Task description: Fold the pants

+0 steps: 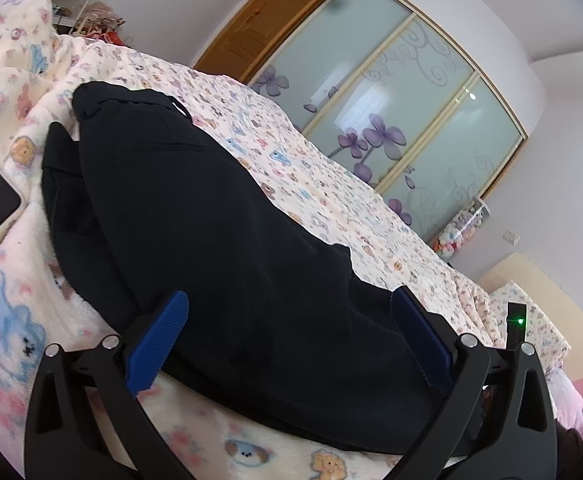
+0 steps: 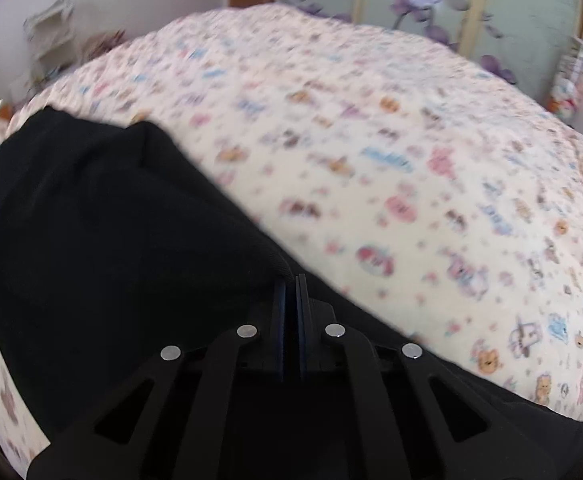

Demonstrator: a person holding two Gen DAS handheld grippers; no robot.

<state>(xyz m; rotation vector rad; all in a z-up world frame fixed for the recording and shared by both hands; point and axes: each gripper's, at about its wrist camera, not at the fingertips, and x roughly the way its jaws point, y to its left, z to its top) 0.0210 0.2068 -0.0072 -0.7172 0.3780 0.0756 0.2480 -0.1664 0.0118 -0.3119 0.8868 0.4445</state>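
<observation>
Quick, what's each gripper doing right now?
Left gripper: open, fingers spread over the black pants, gripping nothing.
Right gripper: shut, pinching an edge of the pants.

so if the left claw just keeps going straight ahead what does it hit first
Most likely the black pants: the open left claw straddles them, and the fabric fills the space between its tips. Depth is unclear.

The left gripper (image 1: 291,332) has its blue-padded fingers (image 1: 159,344) spread wide apart, angled low and forward. The right gripper (image 2: 290,280) has its fingers pressed almost together, pinching dark cloth.
</observation>
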